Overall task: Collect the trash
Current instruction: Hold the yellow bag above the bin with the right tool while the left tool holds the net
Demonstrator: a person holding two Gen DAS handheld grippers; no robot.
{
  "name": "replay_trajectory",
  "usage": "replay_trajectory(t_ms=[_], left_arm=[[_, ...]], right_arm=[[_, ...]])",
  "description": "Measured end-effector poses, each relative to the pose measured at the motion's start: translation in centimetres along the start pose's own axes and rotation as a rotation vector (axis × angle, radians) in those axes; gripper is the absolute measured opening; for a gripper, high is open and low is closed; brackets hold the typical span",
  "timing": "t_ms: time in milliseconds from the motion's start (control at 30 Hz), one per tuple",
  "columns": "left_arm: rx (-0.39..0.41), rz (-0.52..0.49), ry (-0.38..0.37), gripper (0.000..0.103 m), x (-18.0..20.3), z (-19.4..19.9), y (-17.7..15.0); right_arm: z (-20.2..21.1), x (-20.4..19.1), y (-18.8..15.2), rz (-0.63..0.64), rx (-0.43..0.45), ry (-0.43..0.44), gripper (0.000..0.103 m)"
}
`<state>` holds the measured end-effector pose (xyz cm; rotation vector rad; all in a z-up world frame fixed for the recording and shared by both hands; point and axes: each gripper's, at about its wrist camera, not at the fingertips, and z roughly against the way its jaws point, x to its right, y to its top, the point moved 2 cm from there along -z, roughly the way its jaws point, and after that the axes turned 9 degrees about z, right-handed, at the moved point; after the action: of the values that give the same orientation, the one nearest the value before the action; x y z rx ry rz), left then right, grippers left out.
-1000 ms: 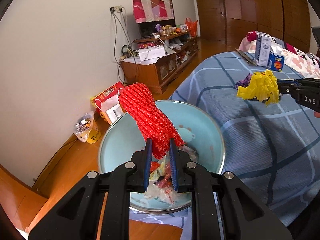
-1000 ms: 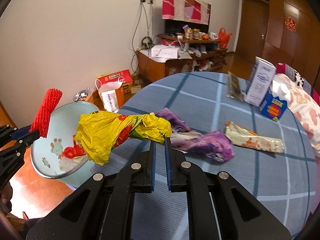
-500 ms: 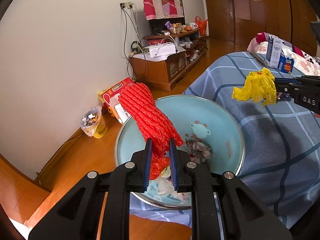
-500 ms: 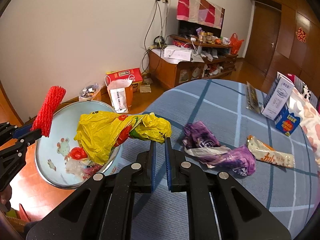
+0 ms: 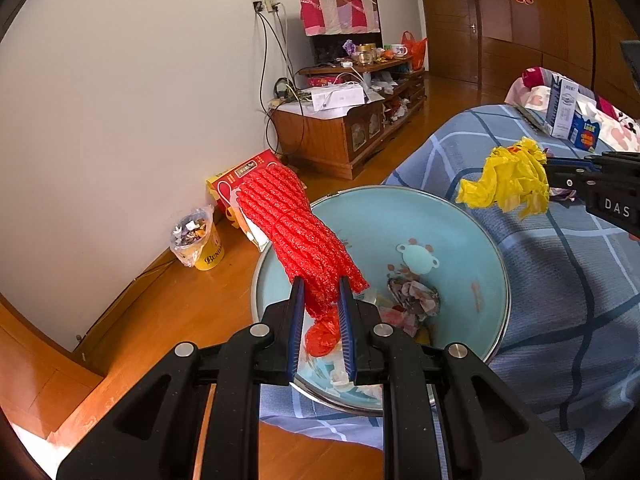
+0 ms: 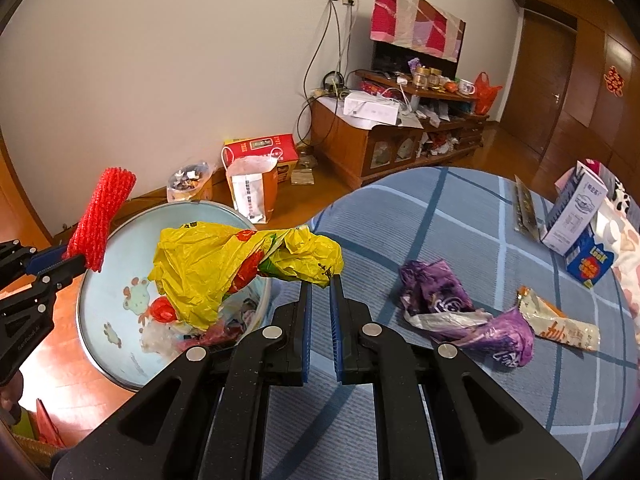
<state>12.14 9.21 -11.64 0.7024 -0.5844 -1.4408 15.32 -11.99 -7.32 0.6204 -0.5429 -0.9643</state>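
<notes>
My left gripper is shut on a red foam fruit net, held upright over the near rim of a light blue basin that has several scraps of trash in it. In the right wrist view the red net and left gripper show at the far left beside the basin. My right gripper is shut on a crumpled yellow plastic bag that hangs over the basin's right edge. The yellow bag also shows at the right of the left wrist view.
A purple wrapper, an orange snack packet and two cartons lie on the blue checked bed. On the wooden floor stand a red box with a paper bag and a small yellow tub of scraps. A cluttered wooden cabinet lines the wall.
Both grippers have shifted sideways toward the basin: the yellow bag now hangs over its rim instead of over the bed. The red net stays gripped above the basin.
</notes>
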Motion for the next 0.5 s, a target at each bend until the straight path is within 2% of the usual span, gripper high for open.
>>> replay_trajectory(t_ms=[500], left_arm=[[0.007, 0.005, 0.004, 0.016, -0.3, 0.1, 0.0]], right_arm=[[-0.5, -1.5, 0.6, 0.028, -0.003, 0.016, 0.01]])
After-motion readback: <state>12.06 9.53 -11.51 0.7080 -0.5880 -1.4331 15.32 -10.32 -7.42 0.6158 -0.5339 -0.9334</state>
